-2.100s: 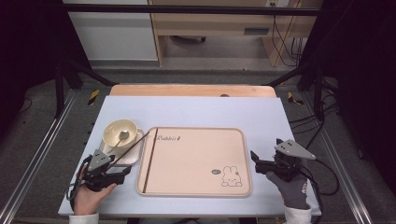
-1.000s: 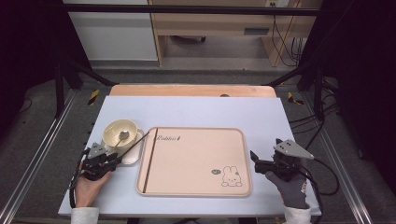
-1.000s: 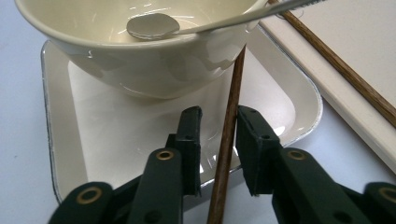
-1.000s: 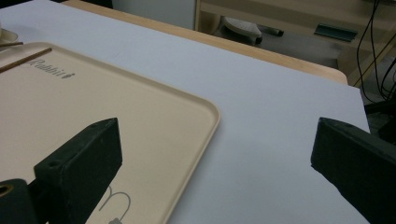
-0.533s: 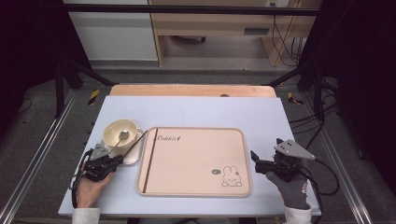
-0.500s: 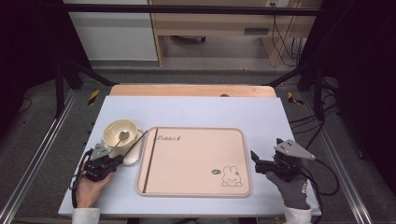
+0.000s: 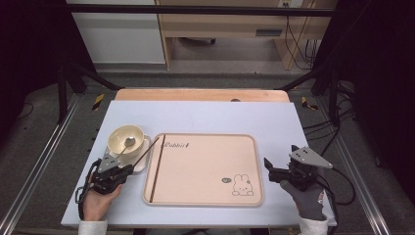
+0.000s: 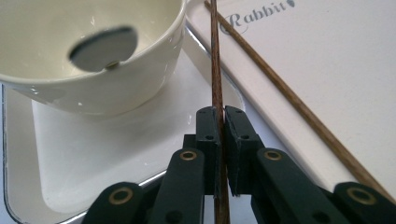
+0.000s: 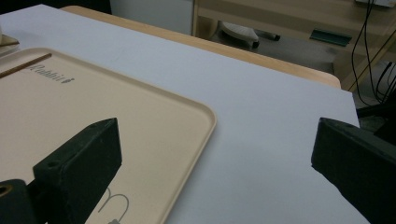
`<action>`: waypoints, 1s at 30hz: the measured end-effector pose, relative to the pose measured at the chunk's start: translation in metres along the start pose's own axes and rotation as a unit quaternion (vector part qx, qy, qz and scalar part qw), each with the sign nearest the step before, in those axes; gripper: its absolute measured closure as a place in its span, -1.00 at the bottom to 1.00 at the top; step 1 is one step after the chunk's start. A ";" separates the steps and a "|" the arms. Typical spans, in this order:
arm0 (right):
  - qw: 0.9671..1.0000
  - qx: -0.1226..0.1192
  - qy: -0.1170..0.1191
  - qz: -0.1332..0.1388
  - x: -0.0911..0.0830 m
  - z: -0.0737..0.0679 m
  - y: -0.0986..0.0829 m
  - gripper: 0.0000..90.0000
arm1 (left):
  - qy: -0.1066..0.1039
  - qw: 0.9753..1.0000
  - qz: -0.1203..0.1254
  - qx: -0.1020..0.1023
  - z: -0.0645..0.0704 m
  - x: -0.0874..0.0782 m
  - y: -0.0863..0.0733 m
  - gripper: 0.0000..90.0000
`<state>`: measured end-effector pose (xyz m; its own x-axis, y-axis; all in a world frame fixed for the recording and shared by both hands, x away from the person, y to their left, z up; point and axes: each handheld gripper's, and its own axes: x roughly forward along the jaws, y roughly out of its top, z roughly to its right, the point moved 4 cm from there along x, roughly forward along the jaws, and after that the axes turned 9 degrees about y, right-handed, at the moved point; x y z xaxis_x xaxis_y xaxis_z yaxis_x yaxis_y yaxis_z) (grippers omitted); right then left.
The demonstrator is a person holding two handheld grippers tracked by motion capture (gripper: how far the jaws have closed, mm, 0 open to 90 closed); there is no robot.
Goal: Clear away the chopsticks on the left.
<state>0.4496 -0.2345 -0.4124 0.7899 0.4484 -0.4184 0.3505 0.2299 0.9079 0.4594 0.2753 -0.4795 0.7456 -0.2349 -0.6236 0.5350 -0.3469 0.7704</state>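
A chopstick [image 8: 218, 88] is pinched in our left gripper [image 8: 220, 140], just beside the white dish [image 8: 93, 163] holding the bowl [image 8: 93, 79]. A second chopstick [image 7: 156, 166] lies on the tray [image 7: 205, 196]. Our right gripper [image 7: 274, 169] hangs spread wide, empty.

Table [image 7: 205, 117] w/ tray [image 7: 205, 169], dish [image 7: 139, 164]

A pale blue table [image 7: 205, 115] carries a beige tray [image 7: 205, 193] printed with a rabbit [image 7: 242, 185]. Cables [image 7: 293, 34] hang behind.
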 end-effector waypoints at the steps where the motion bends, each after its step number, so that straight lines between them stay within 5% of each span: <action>1: 1.000 0.000 0.000 0.000 0.000 0.000 0.000 -0.96 | 0.001 1.000 0.005 -0.003 0.001 -0.001 0.001 0.88; 2: 1.000 0.002 0.000 0.000 -0.001 0.000 0.000 -0.96 | 0.002 1.000 0.007 -0.029 0.007 -0.004 0.001 0.88; 6: 1.000 0.002 0.000 0.000 -0.001 0.000 0.000 -0.96 | 0.000 0.999 0.020 -0.034 0.014 -0.009 0.004 0.88; 14: 1.000 0.002 -0.001 0.002 -0.002 0.001 0.001 -0.96 | 0.000 0.999 0.044 -0.007 0.030 -0.017 0.012 0.88; 15: 1.000 0.002 -0.001 0.002 -0.002 0.001 0.001 -0.96 | 0.000 0.999 0.044 -0.007 0.030 -0.017 0.012 0.88; 16: 1.000 0.004 -0.001 0.003 -0.003 0.001 0.001 -0.96 | 0.001 0.999 0.042 -0.031 0.035 -0.018 0.012 0.88; 18: 1.000 0.003 -0.002 0.004 -0.003 0.001 0.001 -0.96 | 0.001 0.999 0.044 -0.012 0.037 -0.018 0.013 0.88; 24: 1.000 0.002 -0.003 0.001 -0.003 0.002 0.001 -0.96 | 0.005 0.999 0.045 -0.009 0.053 -0.016 0.016 0.88; 30: 1.000 0.004 -0.003 0.001 -0.003 0.002 0.001 -0.96 | 0.010 0.998 0.054 -0.025 0.071 -0.016 0.021 0.88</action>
<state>0.4482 -0.2373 -0.4103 0.7942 0.4433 -0.4156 0.3519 0.2221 0.9093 0.4303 0.2069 -0.4629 0.8078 -0.2497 -0.5339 0.4698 -0.2742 0.8391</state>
